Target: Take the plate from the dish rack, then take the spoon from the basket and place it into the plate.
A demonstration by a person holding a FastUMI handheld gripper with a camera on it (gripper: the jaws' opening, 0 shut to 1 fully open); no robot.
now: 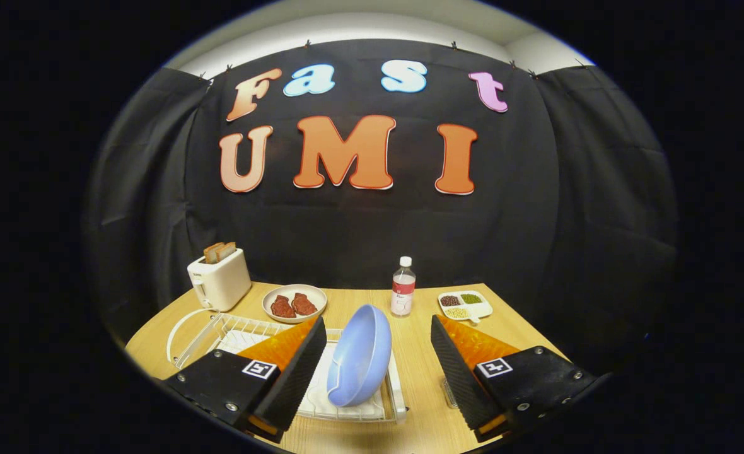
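Gripper view: blue plate [360, 353] upright between spread fingers [297, 372].

Landmark: bottle [403, 287], clear with a white cap and a red label, upright near the table's far edge.
Table [422, 359]: light wood, under the bottle and all the rest.
Tray [465, 305]: white, just right of the bottle, with three compartments of dark red, green and pale grains.
Dish [294, 302]: pale and round, left of the bottle, holding two reddish-brown pieces.
Toaster [219, 279]: cream, farther left of the bottle beyond the dish, two toast slices standing out of its top.
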